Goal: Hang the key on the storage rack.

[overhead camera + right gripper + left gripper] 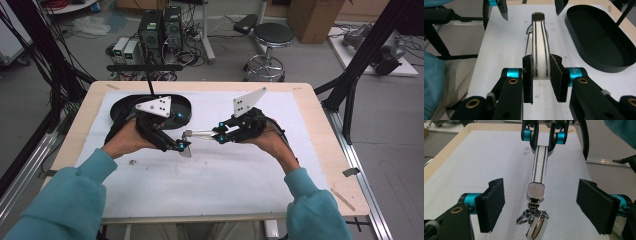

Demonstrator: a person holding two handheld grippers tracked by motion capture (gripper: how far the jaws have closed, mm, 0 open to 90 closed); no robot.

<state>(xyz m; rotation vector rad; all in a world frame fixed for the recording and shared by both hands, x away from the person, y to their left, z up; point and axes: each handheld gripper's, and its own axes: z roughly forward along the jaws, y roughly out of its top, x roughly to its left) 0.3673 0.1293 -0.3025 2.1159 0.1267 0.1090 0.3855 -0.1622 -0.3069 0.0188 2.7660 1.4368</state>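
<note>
my right gripper [541, 75] is clamped on one end of a chrome tool [539, 50], a flat metal handle with two dark stripes running its length. in the high view the handle's [199, 134] long axis lies roughly level, above the sheet and not resting on it, pointing from my right gripper [220, 138] toward my left gripper [182, 146]. the far end carries a knurled pad [536, 191], and below it hangs a hinged chrome head [534, 225] with hooked parts and a round cap, drooping toward the table.

my left gripper [540, 205] has its jaws parted, one on each side of the knurled end, clear daylight between both pads and the metal; no contact.

surface: a white sheet [210, 185] covers most of a light wooden table [327, 150], with a few small dark smudges near the middle. a black oval tray [120, 107] sits at the far left of the sheet, just behind my left hand [127, 140]; in the right gripper view the tray [574, 37] lies well off to the side of the tool.

room: grey floor beyond the table, computer towers [160, 30] with loose cables, a round stool [272, 37], a cardboard box [312, 17], black frame struts [360, 65] at both sides.

the near half of the sheet is bare and open; the right edge of the table lies well apart from my right hand [272, 142].
</note>
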